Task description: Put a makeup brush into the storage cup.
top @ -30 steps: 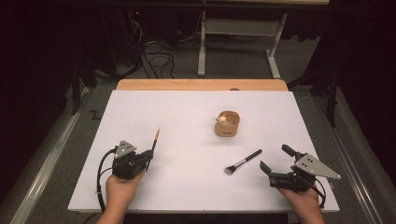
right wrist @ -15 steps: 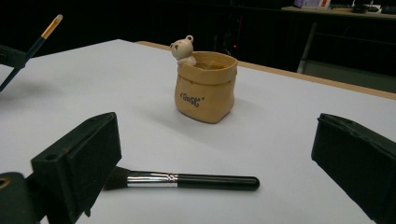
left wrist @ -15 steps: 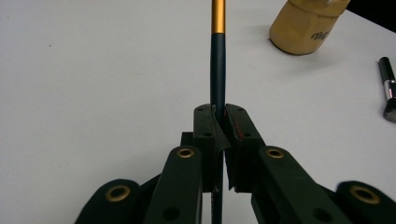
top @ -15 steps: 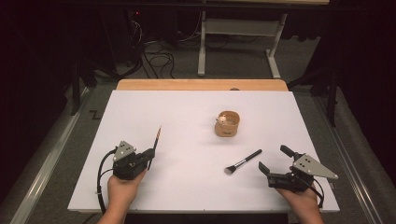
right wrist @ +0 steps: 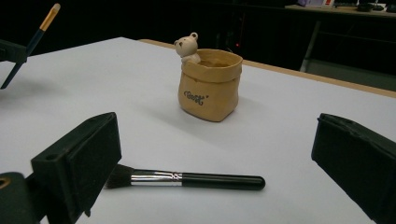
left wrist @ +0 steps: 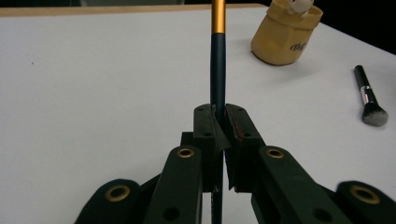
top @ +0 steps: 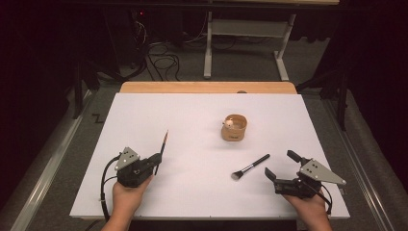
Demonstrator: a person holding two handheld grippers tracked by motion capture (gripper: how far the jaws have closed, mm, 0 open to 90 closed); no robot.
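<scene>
Your left gripper (top: 153, 162) is clenching the thin brush (left wrist: 217, 70); your right gripper (right wrist: 215, 182) is gaping around the makeup brush (right wrist: 187, 178), near the bear pot (right wrist: 210, 84), whose lettering is showing there.

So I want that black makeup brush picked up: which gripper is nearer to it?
Right. The right gripper sits open just beside the black makeup brush; the left gripper is far across the table.

The tan pot (right wrist: 210, 86) bears dark cursive lettering, illegible.
</scene>
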